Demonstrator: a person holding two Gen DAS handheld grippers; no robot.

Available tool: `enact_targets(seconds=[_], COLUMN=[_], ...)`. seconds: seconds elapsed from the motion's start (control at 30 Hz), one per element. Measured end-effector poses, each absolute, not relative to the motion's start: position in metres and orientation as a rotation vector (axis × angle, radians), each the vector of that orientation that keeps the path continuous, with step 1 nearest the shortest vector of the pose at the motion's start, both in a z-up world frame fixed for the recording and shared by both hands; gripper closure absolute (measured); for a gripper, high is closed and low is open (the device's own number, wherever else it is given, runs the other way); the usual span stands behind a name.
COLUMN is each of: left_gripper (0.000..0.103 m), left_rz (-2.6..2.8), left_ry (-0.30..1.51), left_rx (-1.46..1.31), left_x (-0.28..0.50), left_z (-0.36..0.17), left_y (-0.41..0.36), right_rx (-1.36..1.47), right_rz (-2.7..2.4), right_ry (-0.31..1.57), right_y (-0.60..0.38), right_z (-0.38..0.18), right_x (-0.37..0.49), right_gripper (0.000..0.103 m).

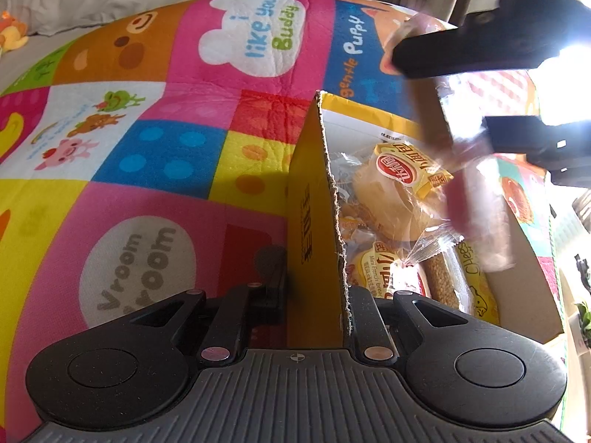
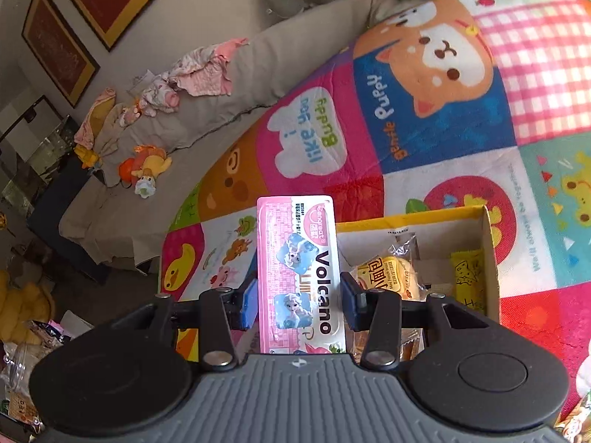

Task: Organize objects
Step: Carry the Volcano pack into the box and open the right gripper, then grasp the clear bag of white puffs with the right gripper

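Observation:
My left gripper [image 1: 314,288] is shut on the near wall of a yellow cardboard box [image 1: 314,199], one finger outside and one inside. Wrapped small breads [image 1: 399,184] and a yellow cheese snack pack [image 1: 476,280] lie in the box. My right gripper [image 2: 299,295] is shut on a pink "Volcano" snack pack [image 2: 299,265] and holds it upright above the box [image 2: 476,217]. In the left wrist view the right gripper [image 1: 472,88] and the blurred pink pack [image 1: 476,203] hang over the box's right side.
The box stands on a colourful cartoon play mat [image 1: 147,140]. A grey sofa [image 2: 229,85] with clothes and a plush toy [image 2: 147,170] lies behind. More snack bags [image 2: 22,369] sit at the left on the floor.

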State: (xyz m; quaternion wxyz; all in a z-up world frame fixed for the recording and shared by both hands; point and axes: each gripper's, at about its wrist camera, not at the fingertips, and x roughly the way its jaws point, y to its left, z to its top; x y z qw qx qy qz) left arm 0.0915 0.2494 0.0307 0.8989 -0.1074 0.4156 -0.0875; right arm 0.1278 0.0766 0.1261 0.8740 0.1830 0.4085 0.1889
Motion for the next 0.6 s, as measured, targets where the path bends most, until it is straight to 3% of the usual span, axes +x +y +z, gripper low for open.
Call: enact_targets(seconds=[0.3, 0.6], left_gripper=[0.086, 0.086], left_rz=[-0.182, -0.181], left_ry=[0.857, 0.858], left_rx=[-0.231, -0.232], left_x=[0.091, 0.091], left_z=[0.031, 0.031], left_y=[0.250, 0.250], right_rx=[0.346, 0.118], right_rz=[0.344, 0.232], right_ry=[0.789, 0.638], right_y=[0.064, 0.004], right_z=[0.120, 0.127], right_x=[0.123, 0.047], right_gripper=[0.047, 0.030])
